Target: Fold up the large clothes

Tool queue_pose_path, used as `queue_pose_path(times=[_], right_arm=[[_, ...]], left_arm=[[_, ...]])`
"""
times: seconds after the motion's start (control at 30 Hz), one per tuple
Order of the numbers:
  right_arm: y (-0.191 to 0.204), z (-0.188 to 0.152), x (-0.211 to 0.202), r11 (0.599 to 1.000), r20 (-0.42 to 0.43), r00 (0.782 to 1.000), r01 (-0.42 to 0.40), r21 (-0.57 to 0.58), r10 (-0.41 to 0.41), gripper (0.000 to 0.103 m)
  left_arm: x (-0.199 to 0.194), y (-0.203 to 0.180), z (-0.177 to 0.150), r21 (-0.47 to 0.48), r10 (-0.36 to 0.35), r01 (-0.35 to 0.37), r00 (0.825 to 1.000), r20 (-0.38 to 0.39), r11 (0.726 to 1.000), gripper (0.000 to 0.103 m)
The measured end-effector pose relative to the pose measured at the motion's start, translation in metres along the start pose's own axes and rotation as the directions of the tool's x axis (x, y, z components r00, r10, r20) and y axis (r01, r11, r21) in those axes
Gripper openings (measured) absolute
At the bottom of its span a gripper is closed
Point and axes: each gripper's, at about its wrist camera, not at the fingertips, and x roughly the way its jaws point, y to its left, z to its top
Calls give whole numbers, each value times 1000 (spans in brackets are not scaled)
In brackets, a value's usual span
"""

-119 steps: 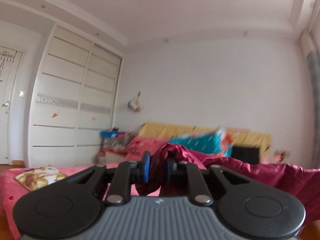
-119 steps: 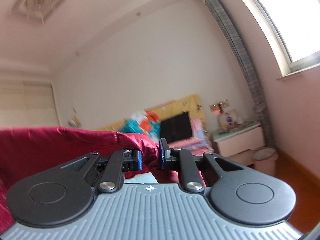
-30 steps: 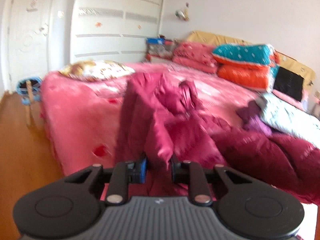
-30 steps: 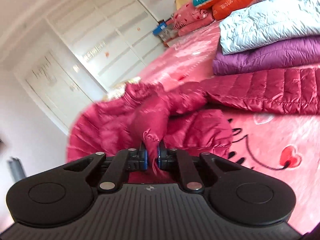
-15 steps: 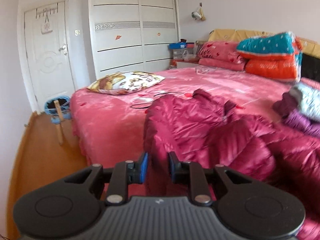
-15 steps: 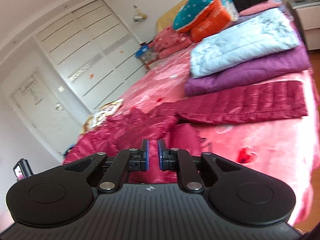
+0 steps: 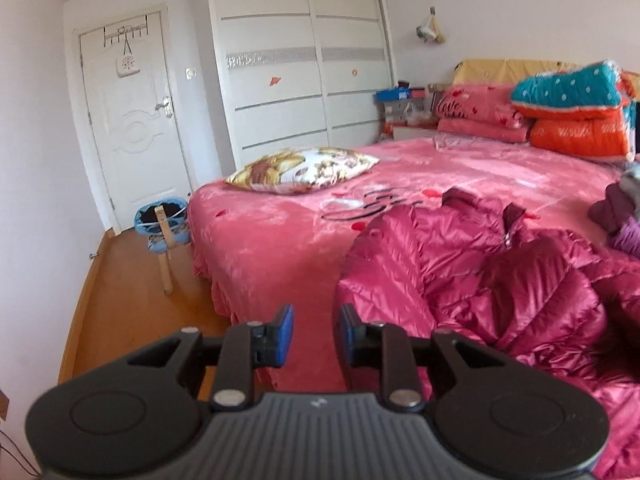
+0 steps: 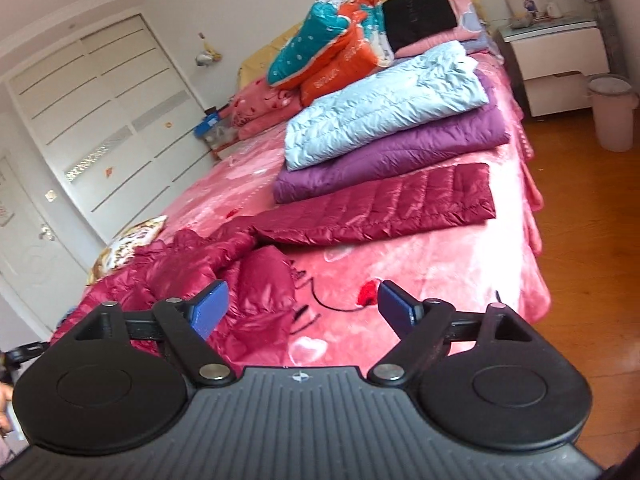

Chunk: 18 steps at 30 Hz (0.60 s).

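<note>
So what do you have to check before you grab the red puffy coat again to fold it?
1. Right tongs open wide, nothing between them: ok.
2. Left tongs let go of the coat: ok, a narrow gap with only the bed's side showing through.
3. Red puffy coat lying flat: not ok, it is crumpled in a heap near the bed's edge.
4. One sleeve spread out straight: ok.
5. Bare pink blanket beside the coat for folding: ok.
6. Where the zipper and hem are: cannot tell.
</note>
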Motion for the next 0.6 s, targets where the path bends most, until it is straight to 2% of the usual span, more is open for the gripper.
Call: queue_pose_path(times=[0.1,0.27,0.37,0.5,0.6], right_arm=[[-3,-3,-5,999,-10,999,36,-10,-36,103],[0,-2,-14,992,5,996,89,-87,-89,103],[-2,5,-23,984,43,991,131,-124,-127,103],[-20,15,-48,980,102,981,175,-99,-165,103],[-33,26,-70,977,142,970,207,-56,-197,103]], left_arm=[[-19,0,2,3,-17,17,999,40,1000,33],[-51,-3,1,26,-51,48,994,99,998,34],[-69,-9,-3,38,-108,105,987,116,994,36],[-99,-28,-12,62,-222,215,966,132,975,43],[-118,-46,-18,93,-324,314,936,135,945,52]])
